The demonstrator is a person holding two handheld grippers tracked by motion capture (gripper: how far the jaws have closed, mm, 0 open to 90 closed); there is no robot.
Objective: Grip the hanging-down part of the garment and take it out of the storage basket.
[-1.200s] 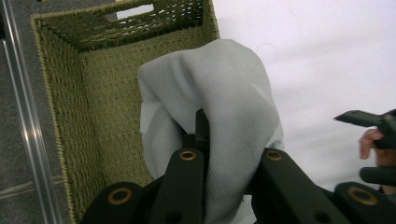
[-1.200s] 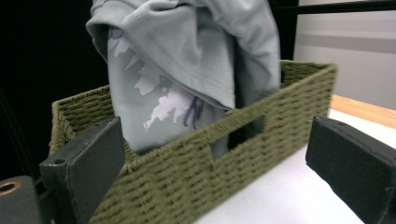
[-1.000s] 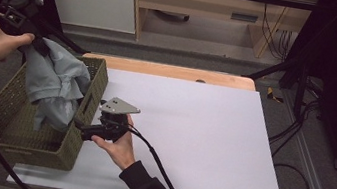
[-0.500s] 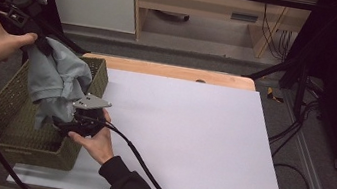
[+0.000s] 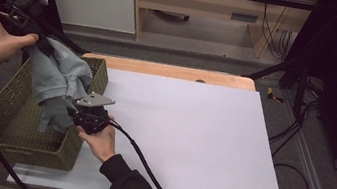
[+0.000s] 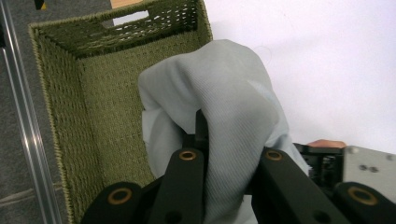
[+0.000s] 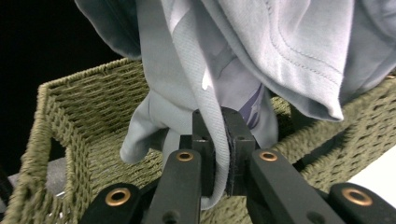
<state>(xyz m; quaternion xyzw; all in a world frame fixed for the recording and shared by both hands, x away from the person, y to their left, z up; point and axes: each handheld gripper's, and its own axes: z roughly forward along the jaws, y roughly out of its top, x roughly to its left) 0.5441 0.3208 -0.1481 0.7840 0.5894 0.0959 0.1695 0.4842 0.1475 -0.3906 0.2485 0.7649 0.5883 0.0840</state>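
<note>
The pale grey, soft knitted garment (image 5: 55,80) hangs half out of the olive-green woven rectangular basket (image 5: 30,142) that sits on the near left part of the white table (image 5: 189,143). The left tongs (image 5: 38,39) are clenched on an upper fold of the cloth, held high over the basket's far left corner; in the left gripper view the fabric (image 6: 229,121) drapes thickly over and between the black jaws. The right tongs (image 7: 217,154) have just been closing and now pinch a lower hem of the cloth, with a ribbed edge squeezed flat between the pads; from above, the right tongs (image 5: 73,109) sit at the basket's right wall. The garment looks light, limp and stretchy: it will sag, fold and swing rather than keep any shape, and a thin pinch may slip. Stitched hems or seams, taken well apart, likely give the surest hold for spreading it over the table.
</note>
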